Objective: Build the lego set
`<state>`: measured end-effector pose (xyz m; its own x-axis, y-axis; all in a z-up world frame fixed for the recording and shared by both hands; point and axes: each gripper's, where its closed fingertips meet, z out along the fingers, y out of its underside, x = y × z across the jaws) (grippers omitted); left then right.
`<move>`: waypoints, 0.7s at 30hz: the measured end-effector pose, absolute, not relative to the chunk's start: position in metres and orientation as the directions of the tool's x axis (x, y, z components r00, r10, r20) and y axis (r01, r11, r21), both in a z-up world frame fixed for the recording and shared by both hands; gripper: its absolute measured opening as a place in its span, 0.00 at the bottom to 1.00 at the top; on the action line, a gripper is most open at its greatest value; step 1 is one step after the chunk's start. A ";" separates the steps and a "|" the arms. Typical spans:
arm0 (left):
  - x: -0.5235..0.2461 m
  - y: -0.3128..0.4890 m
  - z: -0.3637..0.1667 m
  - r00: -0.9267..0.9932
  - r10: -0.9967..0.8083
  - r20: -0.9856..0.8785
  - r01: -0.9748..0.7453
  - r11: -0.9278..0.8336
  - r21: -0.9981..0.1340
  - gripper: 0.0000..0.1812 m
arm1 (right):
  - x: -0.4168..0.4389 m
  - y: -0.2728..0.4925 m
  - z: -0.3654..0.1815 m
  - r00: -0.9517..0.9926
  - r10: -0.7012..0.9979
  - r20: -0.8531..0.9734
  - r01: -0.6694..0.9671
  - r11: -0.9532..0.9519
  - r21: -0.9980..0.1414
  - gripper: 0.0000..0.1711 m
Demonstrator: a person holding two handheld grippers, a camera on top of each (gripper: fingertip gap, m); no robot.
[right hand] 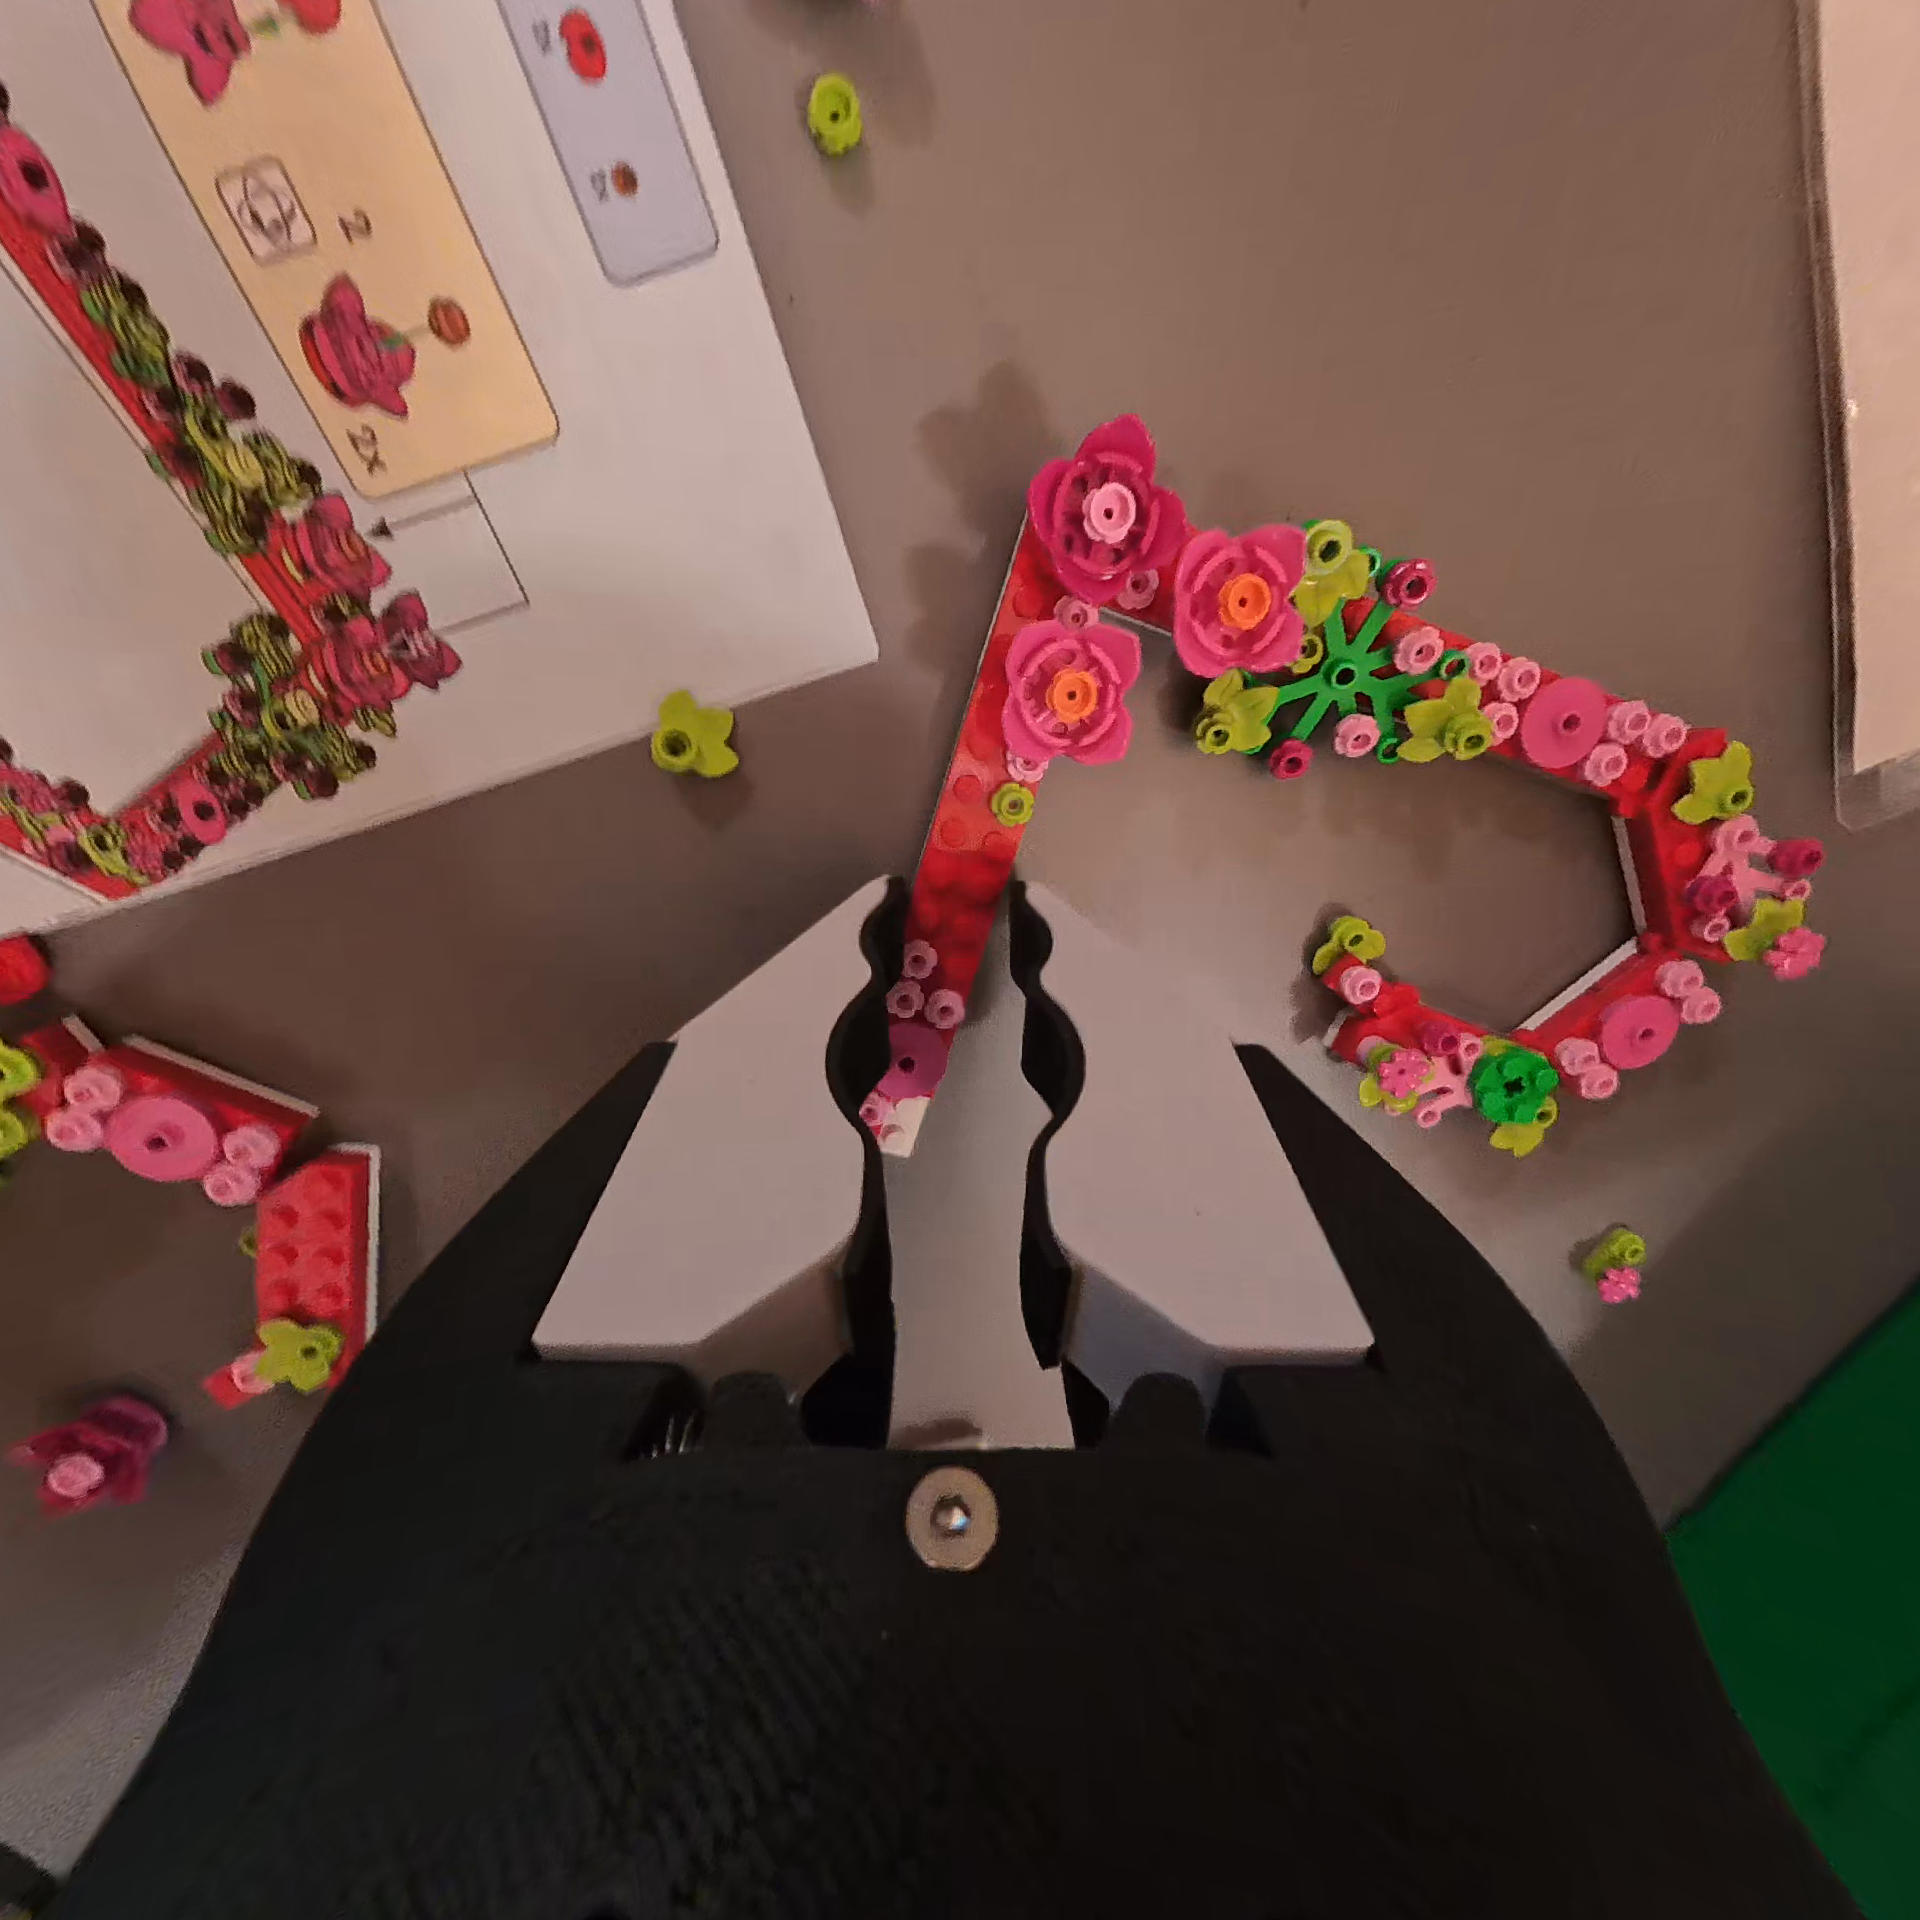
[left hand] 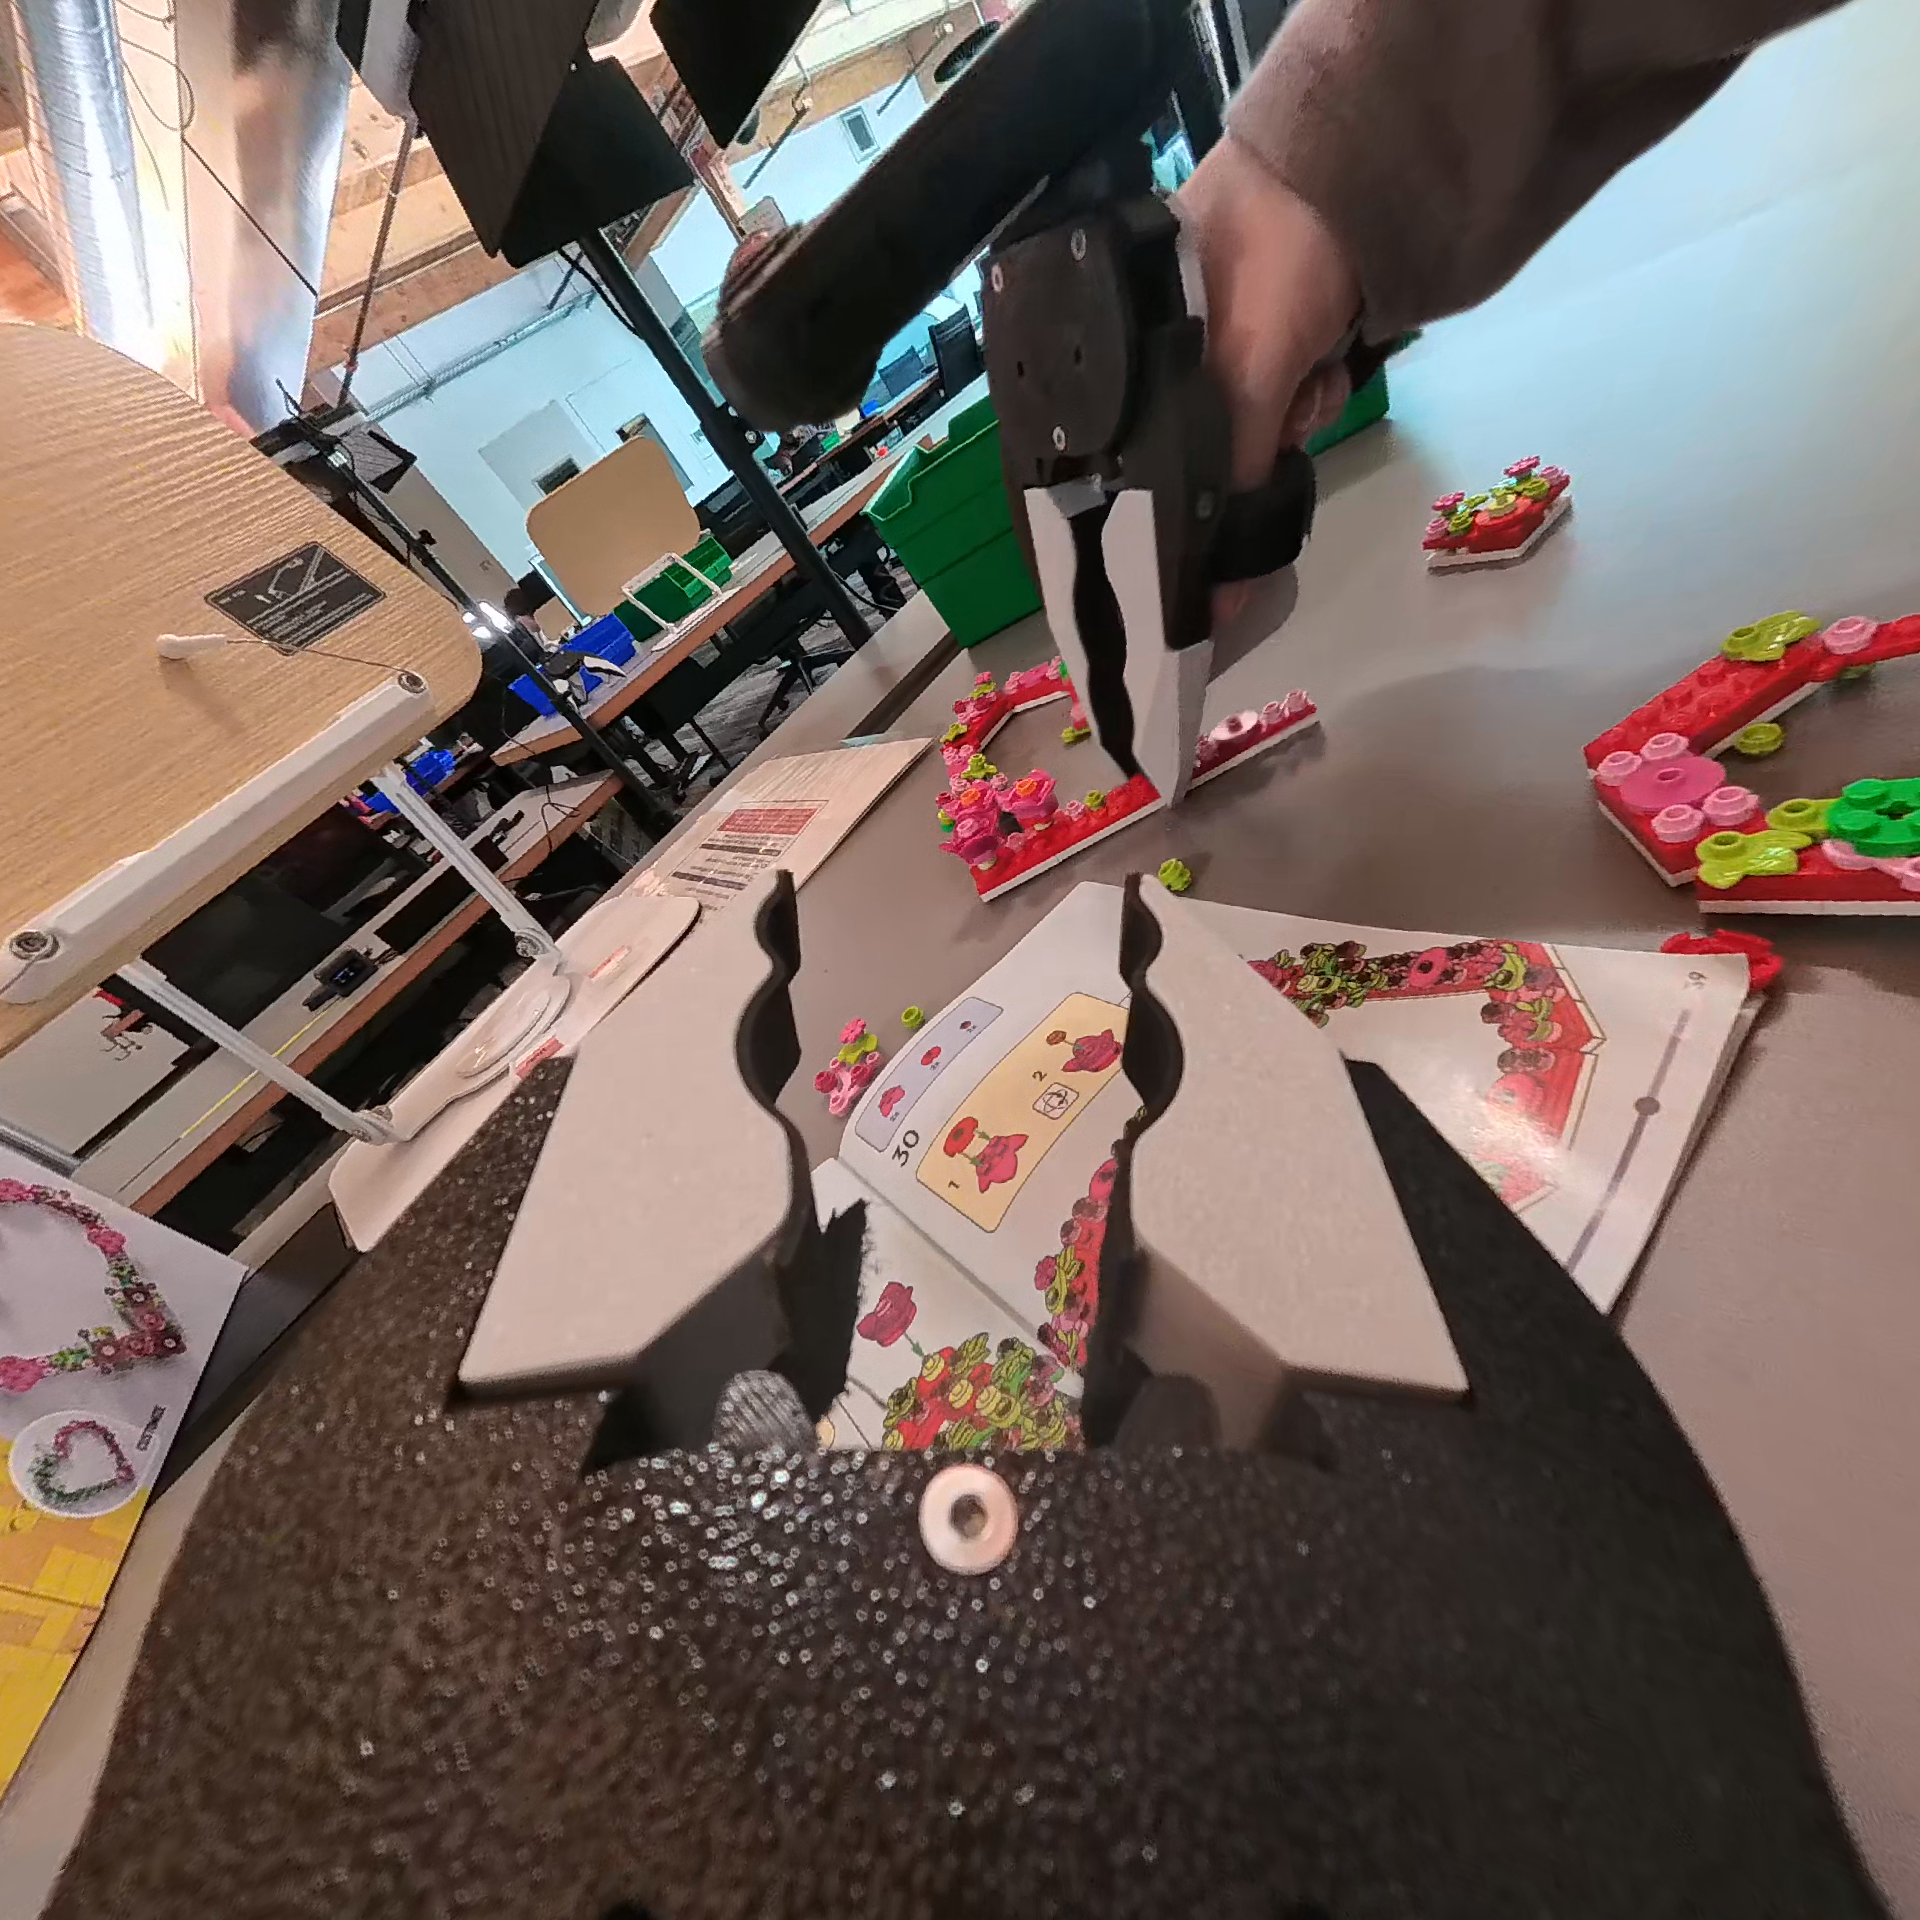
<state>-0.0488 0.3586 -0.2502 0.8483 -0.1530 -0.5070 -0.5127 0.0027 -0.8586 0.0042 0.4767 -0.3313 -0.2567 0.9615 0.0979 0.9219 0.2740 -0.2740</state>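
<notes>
A red heart-frame section [right hand: 966,831] with pink roses and lime leaves lies on the grey table [right hand: 1351,260]. My right gripper [right hand: 954,899] points down at it, its jaws closed around the section's bare red strip. In the left wrist view the same gripper [left hand: 1148,779] stands on that section [left hand: 1049,831], held by a hand. My left gripper [left hand: 961,904] is open and empty, hovering over the open instruction booklet [left hand: 1455,1039]. The booklet also shows in the right wrist view [right hand: 623,520].
Two other red sections [left hand: 1704,748] [left hand: 1496,520] lie to the right. Loose lime pieces [right hand: 694,736] [right hand: 834,112], a pink flower cluster [left hand: 852,1060] and a dark pink flower [right hand: 94,1444] are scattered about. Green bins [left hand: 956,540] stand at the back, and a desk lamp [left hand: 208,582] at the left.
</notes>
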 end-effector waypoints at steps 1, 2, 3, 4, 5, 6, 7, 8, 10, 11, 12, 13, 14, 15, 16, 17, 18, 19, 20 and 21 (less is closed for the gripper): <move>-0.049 0.359 -0.251 0.848 -0.153 -0.507 -0.513 0.002 -0.859 0.33 | 0.008 0.478 -0.331 -0.279 0.955 0.106 0.921 0.297 -0.252 0.09; -0.049 0.359 -0.251 0.848 -0.153 -0.507 -0.513 0.001 -0.858 0.33 | 0.012 0.479 -0.332 -0.305 0.946 0.110 0.918 0.323 -0.229 0.09; -0.050 0.359 -0.251 0.849 -0.152 -0.507 -0.513 -0.001 -0.859 0.33 | 0.017 0.480 -0.332 -0.332 0.937 0.107 0.915 0.348 -0.205 0.09; -0.050 0.359 -0.251 0.849 -0.152 -0.506 -0.512 -0.001 -0.859 0.33 | 0.023 0.480 -0.332 -0.362 0.926 0.104 0.909 0.376 -0.178 0.09; -0.050 0.359 -0.251 0.850 -0.153 -0.504 -0.510 -0.002 -0.860 0.33 | 0.029 0.481 -0.332 -0.392 0.914 0.105 0.902 0.404 -0.149 0.09; -0.050 0.359 -0.251 0.851 -0.153 -0.503 -0.509 -0.002 -0.861 0.33 | 0.035 0.483 -0.332 -0.420 0.900 0.113 0.894 0.432 -0.120 0.09; -0.050 0.359 -0.252 0.851 -0.153 -0.503 -0.509 -0.003 -0.861 0.33 | 0.042 0.485 -0.332 -0.450 0.884 0.121 0.883 0.461 -0.086 0.09; -0.051 0.359 -0.252 0.851 -0.153 -0.503 -0.509 -0.005 -0.861 0.33 | 0.049 0.488 -0.332 -0.486 0.864 0.130 0.868 0.495 -0.047 0.08; -0.050 0.360 -0.252 0.851 -0.155 -0.502 -0.509 -0.005 -0.861 0.33 | 0.063 0.494 -0.332 -0.566 0.811 0.144 0.822 0.569 0.029 0.08; -0.050 0.360 -0.253 0.850 -0.155 -0.503 -0.510 -0.005 -0.860 0.33 | 0.071 0.498 -0.332 -0.612 0.777 0.150 0.790 0.609 0.069 0.08; -0.050 0.360 -0.253 0.850 -0.156 -0.504 -0.511 -0.005 -0.860 0.33 | 0.079 0.502 -0.332 -0.666 0.730 0.150 0.745 0.657 0.111 0.08; -0.050 0.360 -0.253 0.849 -0.157 -0.505 -0.512 -0.005 -0.859 0.33 | 0.087 0.506 -0.332 -0.722 0.676 0.149 0.692 0.705 0.155 0.08; -0.049 0.360 -0.253 0.848 -0.157 -0.506 -0.513 -0.005 -0.858 0.33 | 0.094 0.511 -0.332 -0.769 0.621 0.149 0.639 0.743 0.201 0.08; -0.049 0.360 -0.253 0.847 -0.158 -0.507 -0.515 -0.004 -0.857 0.33 | 0.100 0.518 -0.332 -0.807 0.570 0.154 0.590 0.768 0.249 0.08; -0.049 0.360 -0.253 0.846 -0.159 -0.509 -0.516 -0.005 -0.857 0.33 | 0.105 0.525 -0.332 -0.839 0.520 0.158 0.543 0.786 0.294 0.08; -0.049 0.360 -0.253 0.846 -0.159 -0.509 -0.517 -0.005 -0.856 0.33 | 0.109 0.531 -0.332 -0.869 0.467 0.163 0.494 0.802 0.336 0.08; -0.049 0.360 -0.253 0.845 -0.160 -0.510 -0.518 -0.005 -0.856 0.33 | 0.112 0.537 -0.332 -0.896 0.413 0.166 0.445 0.816 0.370 0.08; -0.048 0.360 -0.253 0.844 -0.160 -0.511 -0.519 -0.004 -0.855 0.33 | 0.114 0.542 -0.332 -0.918 0.359 0.170 0.397 0.826 0.399 0.09; -0.048 0.360 -0.253 0.844 -0.160 -0.512 -0.519 -0.004 -0.855 0.33 | 0.115 0.546 -0.332 -0.935 0.308 0.175 0.354 0.833 0.425 0.09; -0.048 0.360 -0.253 0.844 -0.160 -0.513 -0.520 -0.003 -0.854 0.33 | 0.114 0.550 -0.331 -0.949 0.255 0.183 0.312 0.838 0.449 0.09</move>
<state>-0.0482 0.3596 -0.2533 0.8435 -0.1603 -0.5126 -0.5198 -0.0033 -0.8543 0.1141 0.5499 -0.3313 -0.9494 0.2550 0.1834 0.3116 0.8376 0.4487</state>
